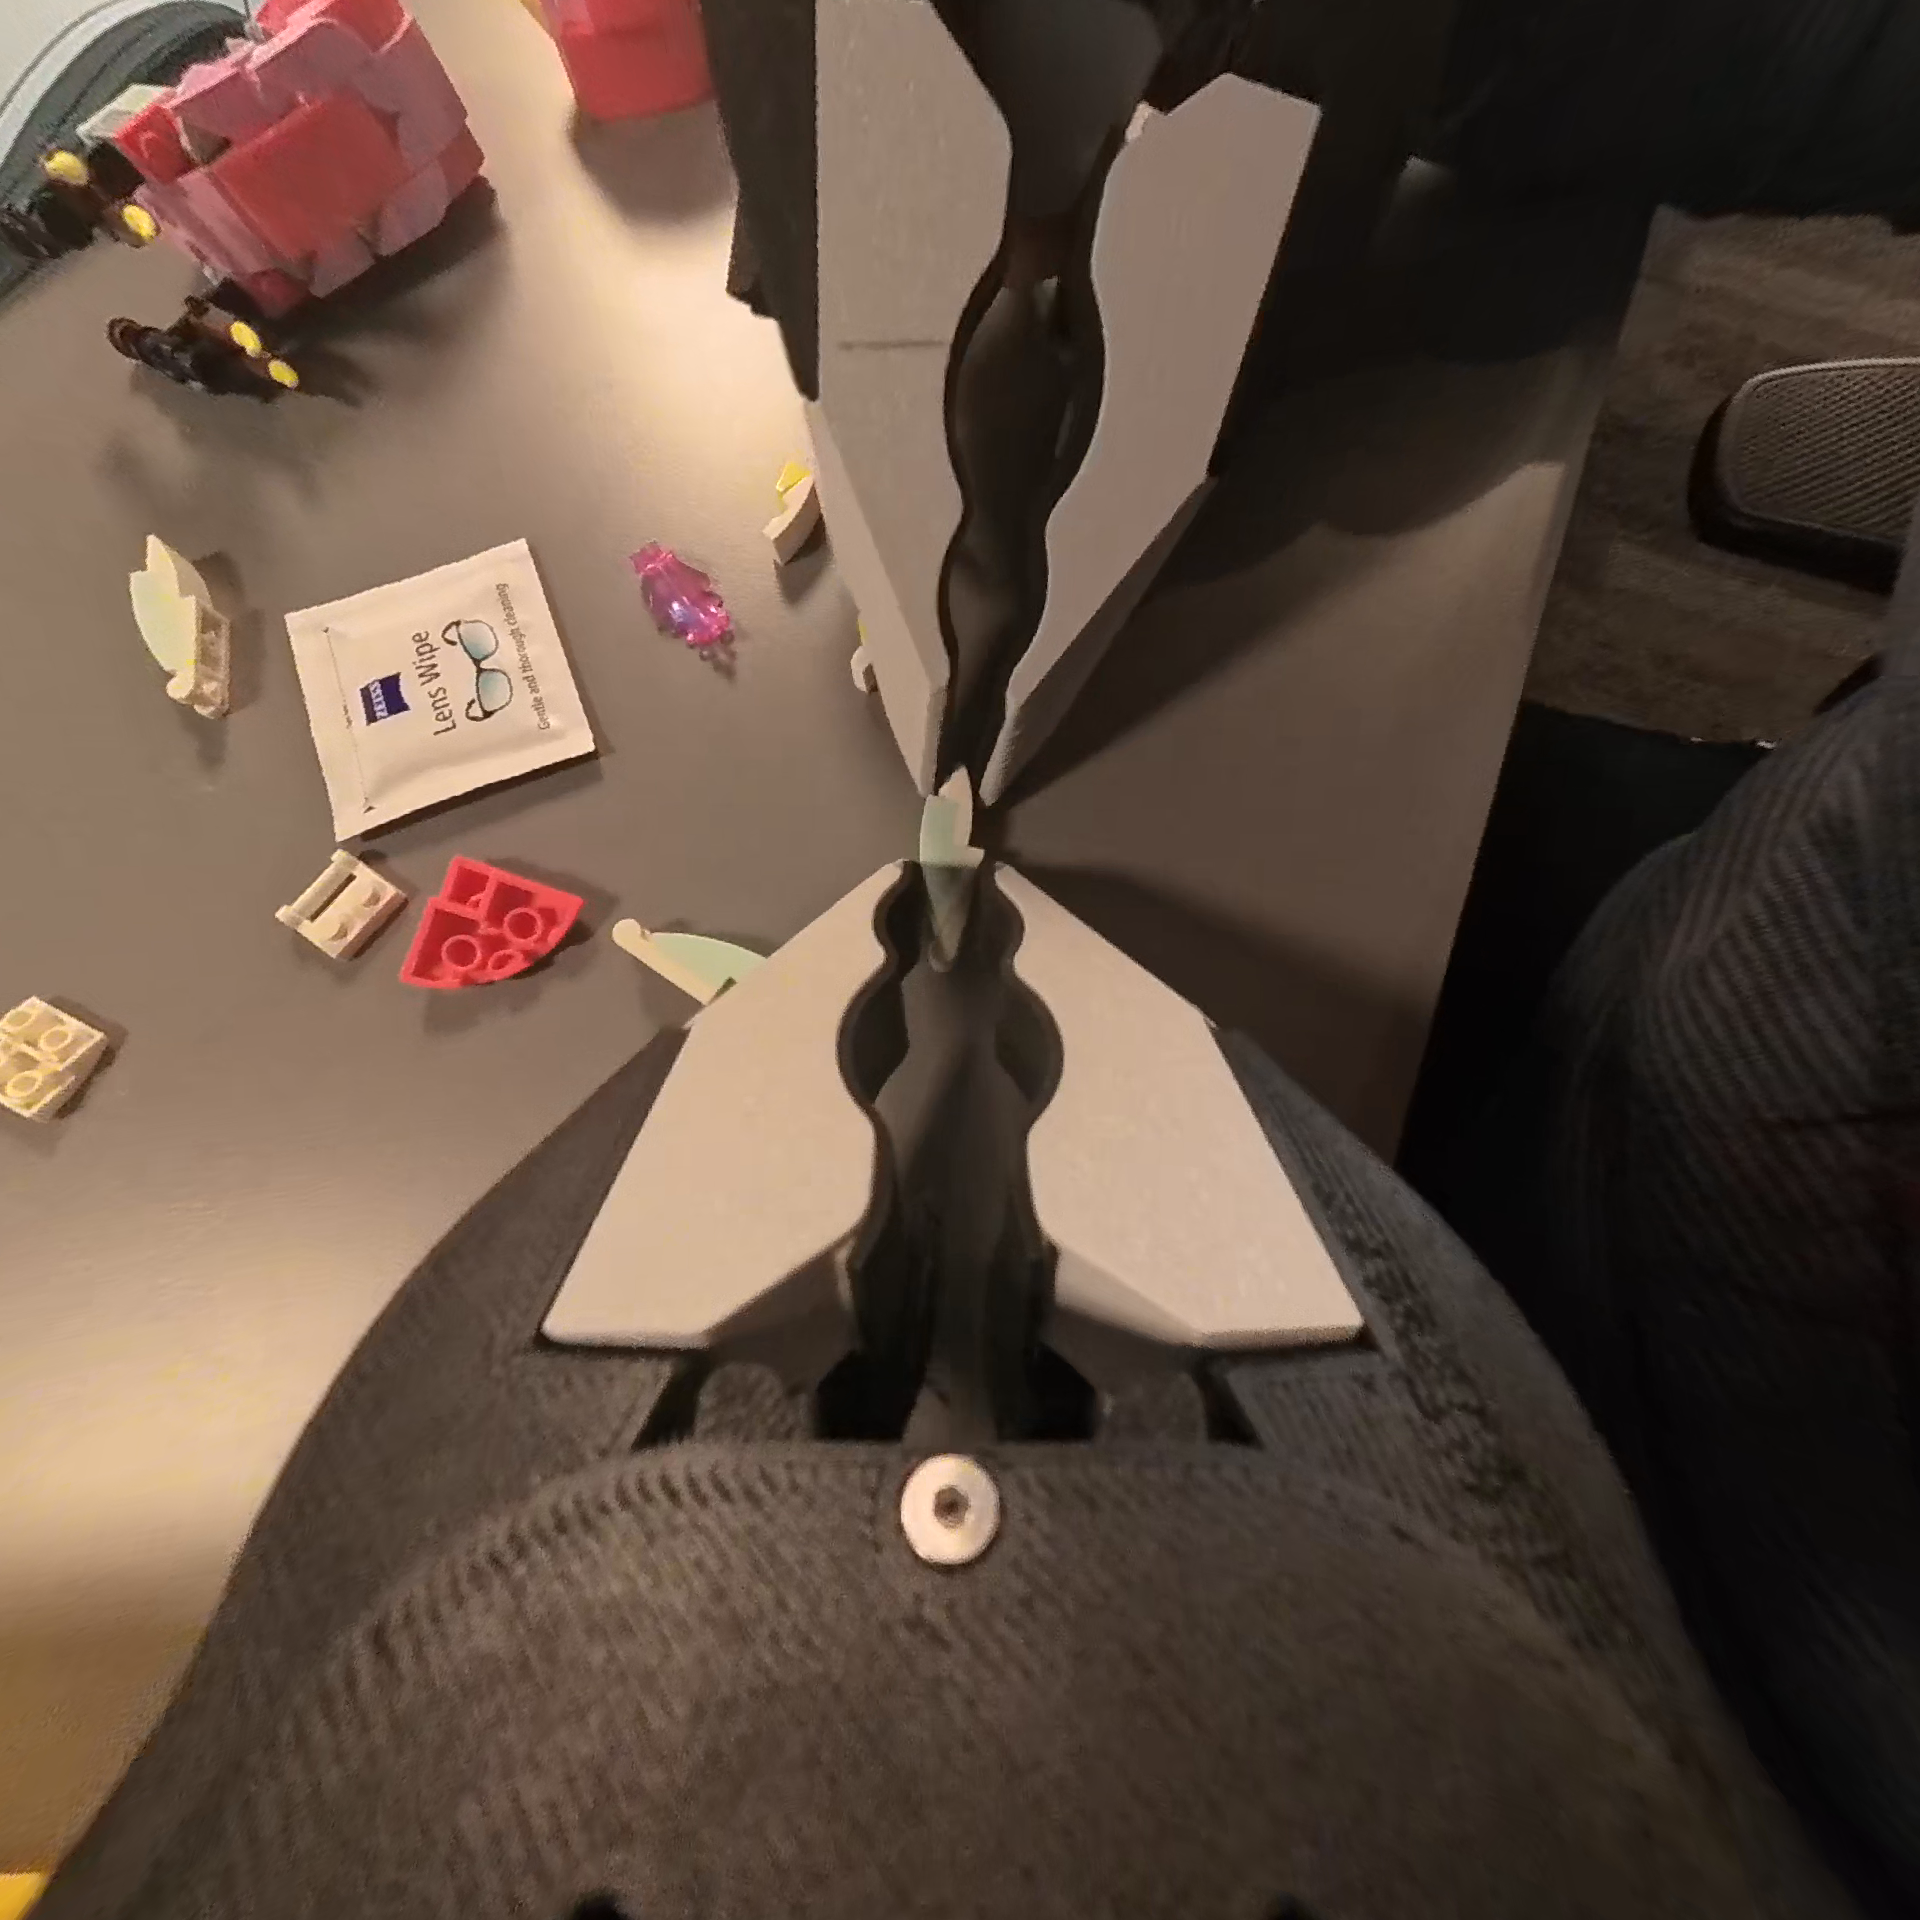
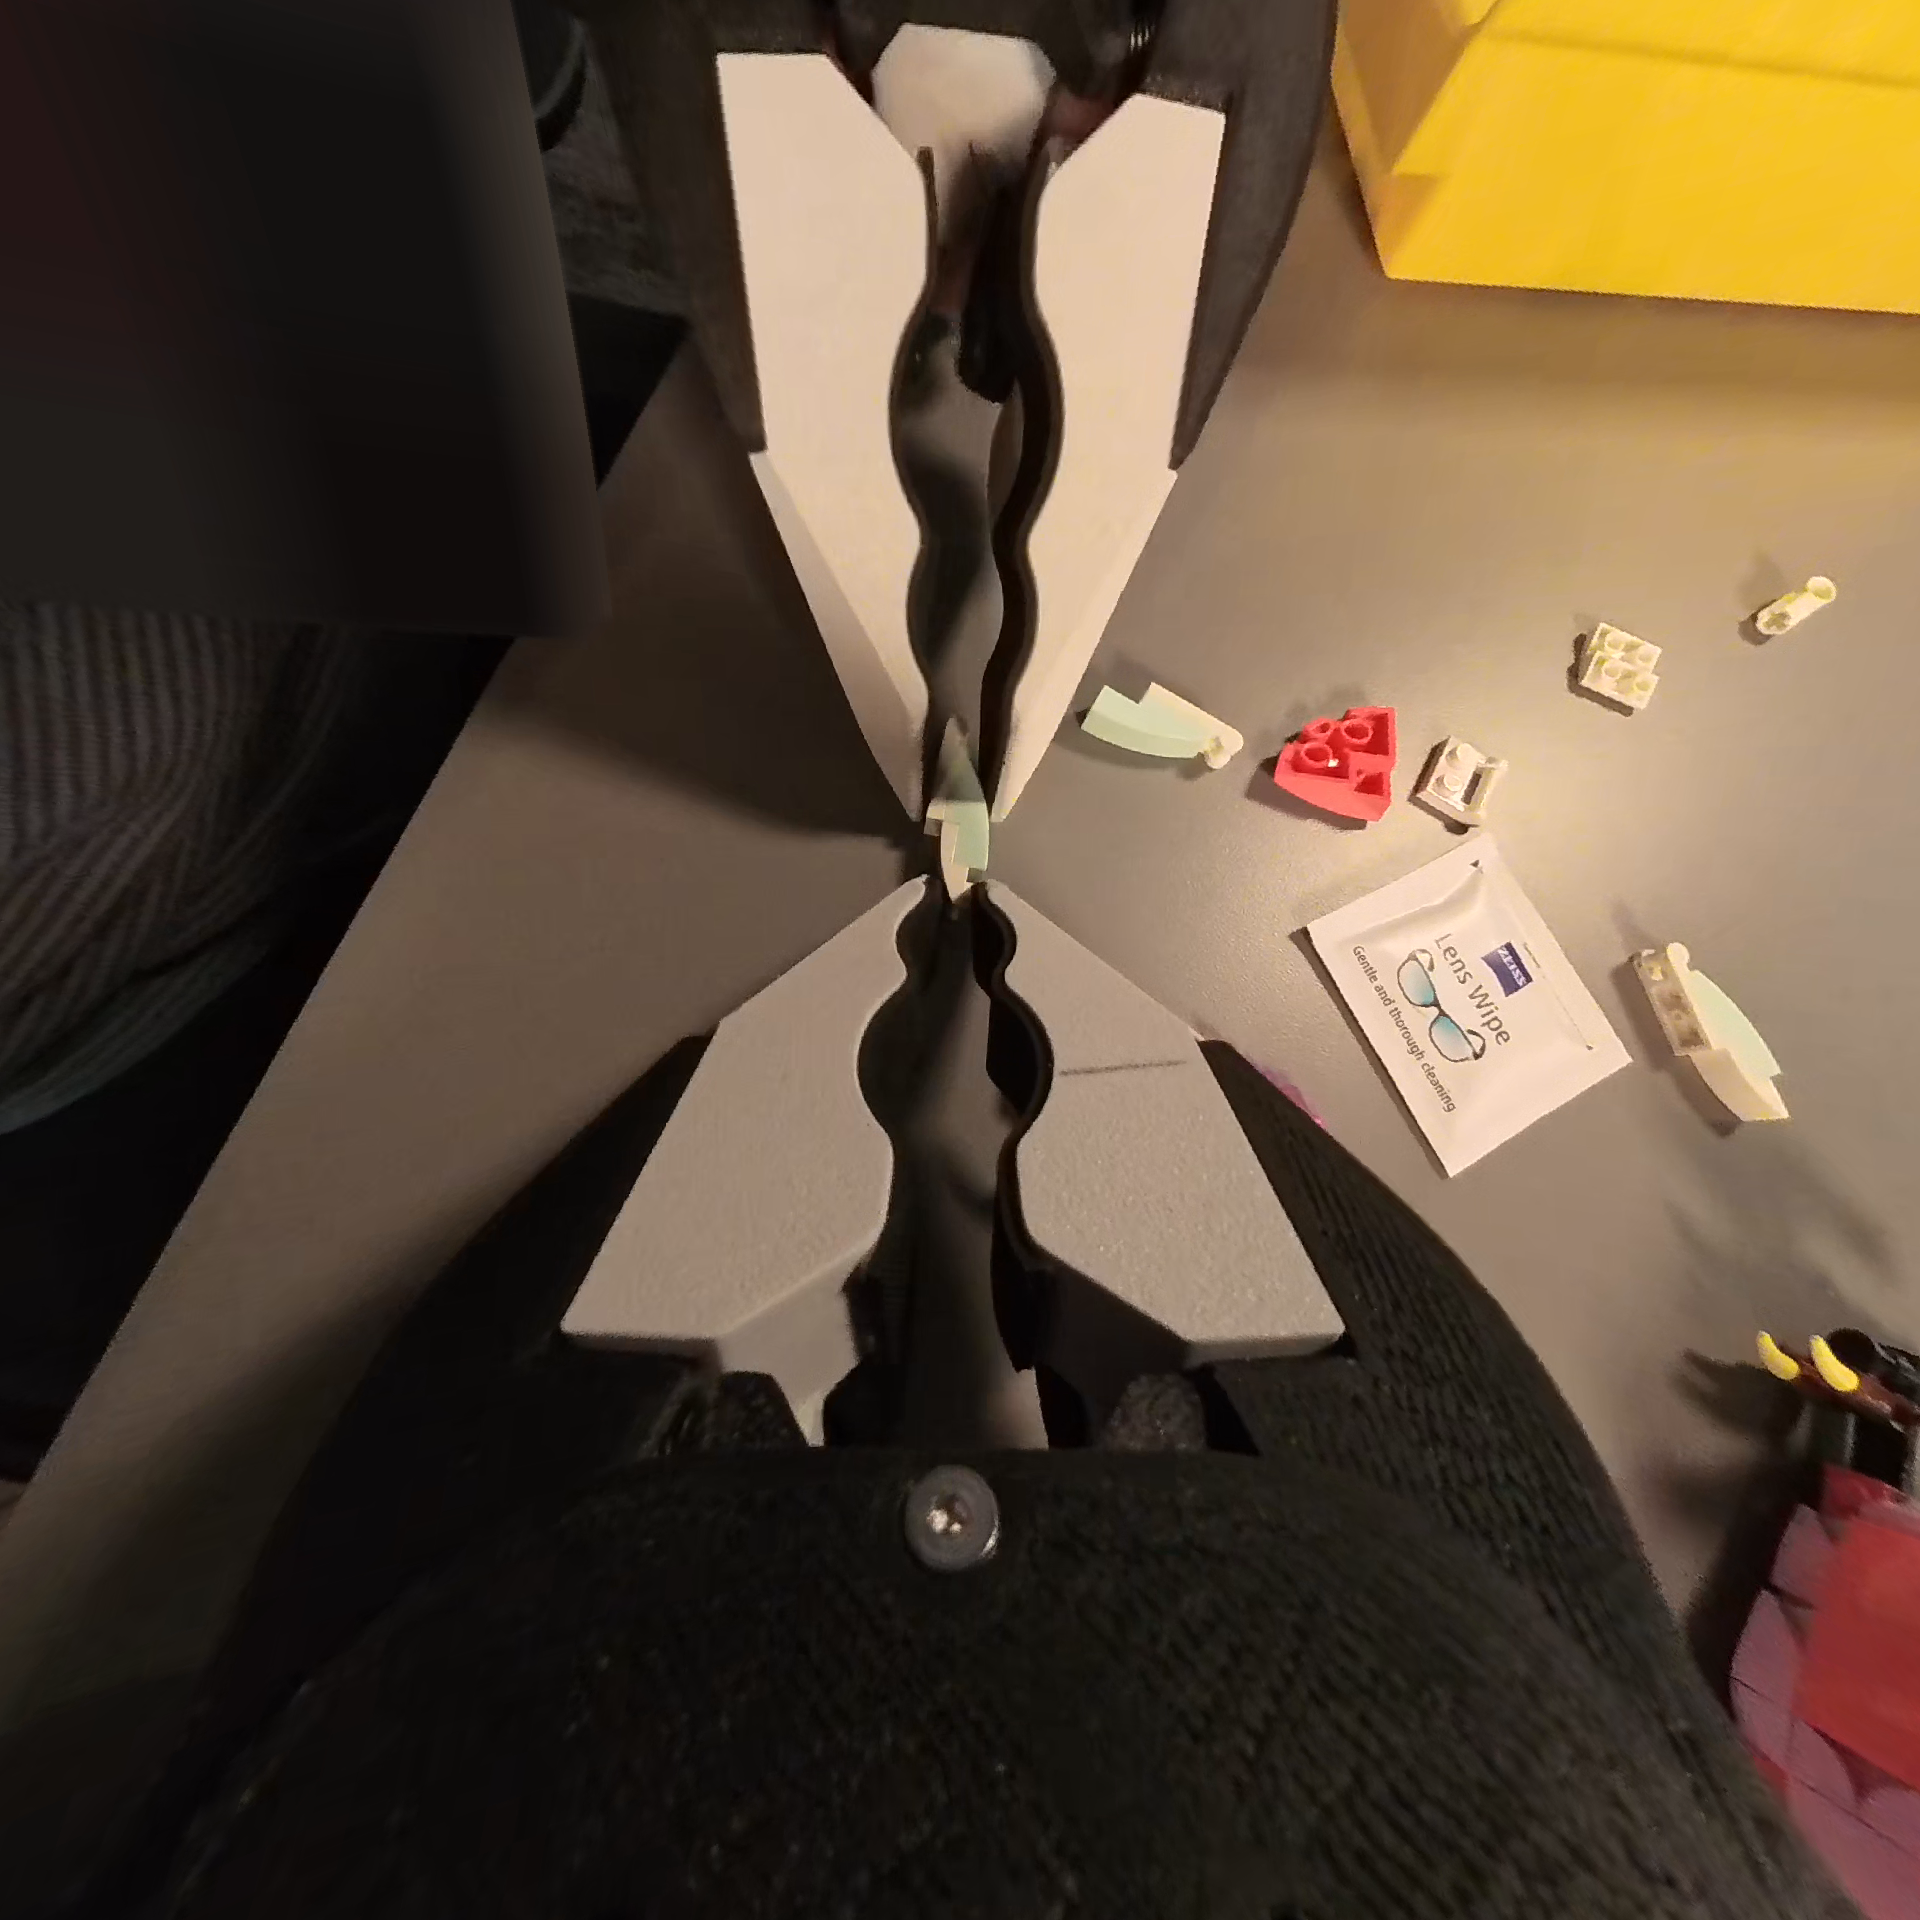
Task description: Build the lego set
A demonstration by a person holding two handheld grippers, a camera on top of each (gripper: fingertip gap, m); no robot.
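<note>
The left gripper (image 1: 948, 883), at the centre of its own view, is nearly closed, its grey fingertips pinching one end of a small mint-green and cream leaf-shaped toy piece (image 1: 948, 831). The right gripper (image 2: 961, 896) meets it tip to tip from the opposite side, clenched on the other end of the same piece, which hangs between the two above the grey table (image 1: 312, 1195) near its edge. Just left of the left gripper's fingers lies a second mint-green leaf piece (image 1: 694, 954), then a red wedge brick (image 1: 488, 925) turned studs-down, and a cream hinge plate (image 1: 341, 902). A cream two-by-two brick (image 1: 42, 1055) sits at the left edge. Farther up lies a white lens-wipe sachet (image 1: 436, 681) printed with a blue logo, a spectacles drawing and lines of writing. Beside it rest a third leaf piece on a cream mount (image 1: 182, 639) and a transparent pink crystal piece (image 1: 681, 608). In the upper left stands a pink and red brick build (image 1: 312, 166) with dark brown and yellow parts (image 1: 203, 348) nearby. In the right wrist view a yellow box (image 2: 1642, 135) fills the upper right corner.
</note>
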